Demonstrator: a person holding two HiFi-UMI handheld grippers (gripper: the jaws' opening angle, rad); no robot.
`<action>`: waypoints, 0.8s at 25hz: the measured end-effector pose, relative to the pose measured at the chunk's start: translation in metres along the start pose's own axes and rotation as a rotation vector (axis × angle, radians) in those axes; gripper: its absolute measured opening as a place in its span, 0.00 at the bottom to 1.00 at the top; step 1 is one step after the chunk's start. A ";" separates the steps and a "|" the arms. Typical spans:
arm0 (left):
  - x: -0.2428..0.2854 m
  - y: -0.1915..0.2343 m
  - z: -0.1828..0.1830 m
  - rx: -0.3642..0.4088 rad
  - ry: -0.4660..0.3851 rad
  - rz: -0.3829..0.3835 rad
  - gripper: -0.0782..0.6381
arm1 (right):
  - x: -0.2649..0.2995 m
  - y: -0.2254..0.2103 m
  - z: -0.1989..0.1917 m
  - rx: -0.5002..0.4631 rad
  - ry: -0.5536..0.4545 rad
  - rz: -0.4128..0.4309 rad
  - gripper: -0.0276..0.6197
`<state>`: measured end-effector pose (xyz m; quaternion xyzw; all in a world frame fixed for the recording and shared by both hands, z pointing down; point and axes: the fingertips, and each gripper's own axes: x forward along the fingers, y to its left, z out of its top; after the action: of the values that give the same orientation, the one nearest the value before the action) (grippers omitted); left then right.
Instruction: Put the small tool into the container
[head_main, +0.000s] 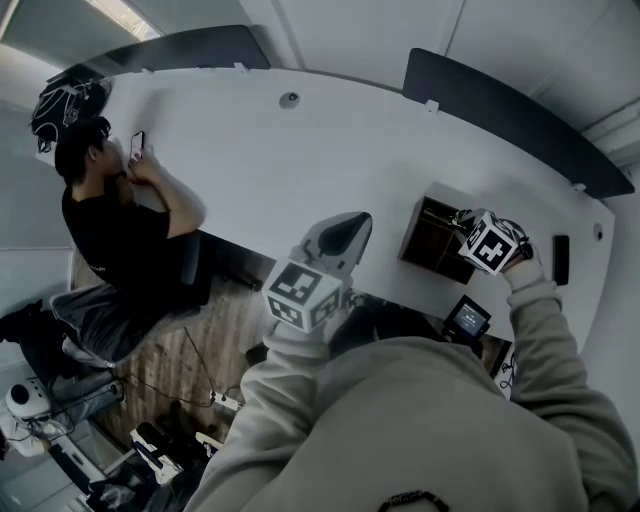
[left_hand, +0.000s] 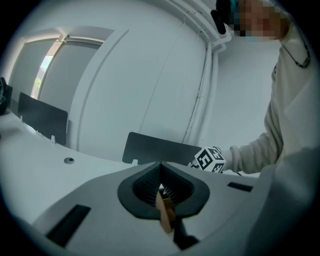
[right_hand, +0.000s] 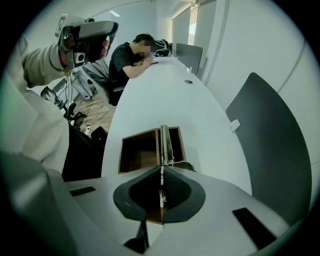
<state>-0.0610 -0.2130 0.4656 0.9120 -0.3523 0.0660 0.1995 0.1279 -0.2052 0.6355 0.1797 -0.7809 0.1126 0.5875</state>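
The right gripper (right_hand: 161, 170) has its fingers pressed together on the small tool (right_hand: 163, 142), a thin shiny metal thing that sticks out past the tips. It hangs over the container (right_hand: 137, 135), a brown wooden box with an open top. The box sits by the near edge of the worktop (right_hand: 160, 95), toward its right end. I think the step now is to get the tool down into the box. To do it well, keep the tool over the open part and away from the rim. Bring it low so it does not bounce out, and only then let the fingers open. A thin pale thread seems to hang by the tool, so watch that it does not catch on the rim. The left gripper (left_hand: 161, 175) is held up in the air, away from the box, and its fingers are closed too. A little tan bit shows low between them, but I cannot tell what it is. That gripper has no job in this step, so it is best kept out of the way. The worktop is long, white, smooth and curved. Dark screens (right_hand: 270, 145) stand along its far edge. Another person (head_main: 110, 230) sits at the far left end and leans on it. A dark flat thing (head_main: 561, 258) lies near the right end. The floor (head_main: 190, 350) below is wood, with some wires on it.
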 end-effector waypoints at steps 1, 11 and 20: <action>-0.001 0.001 -0.001 0.001 0.002 0.005 0.11 | 0.002 0.000 -0.001 -0.002 0.006 0.000 0.08; -0.001 0.000 -0.010 0.014 0.021 0.007 0.11 | 0.022 -0.001 -0.013 0.016 0.049 0.020 0.08; 0.001 -0.002 -0.012 0.006 0.023 -0.004 0.11 | 0.026 -0.001 -0.015 0.057 0.051 0.049 0.08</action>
<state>-0.0587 -0.2073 0.4762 0.9124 -0.3479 0.0773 0.2011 0.1356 -0.2044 0.6644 0.1745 -0.7661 0.1538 0.5992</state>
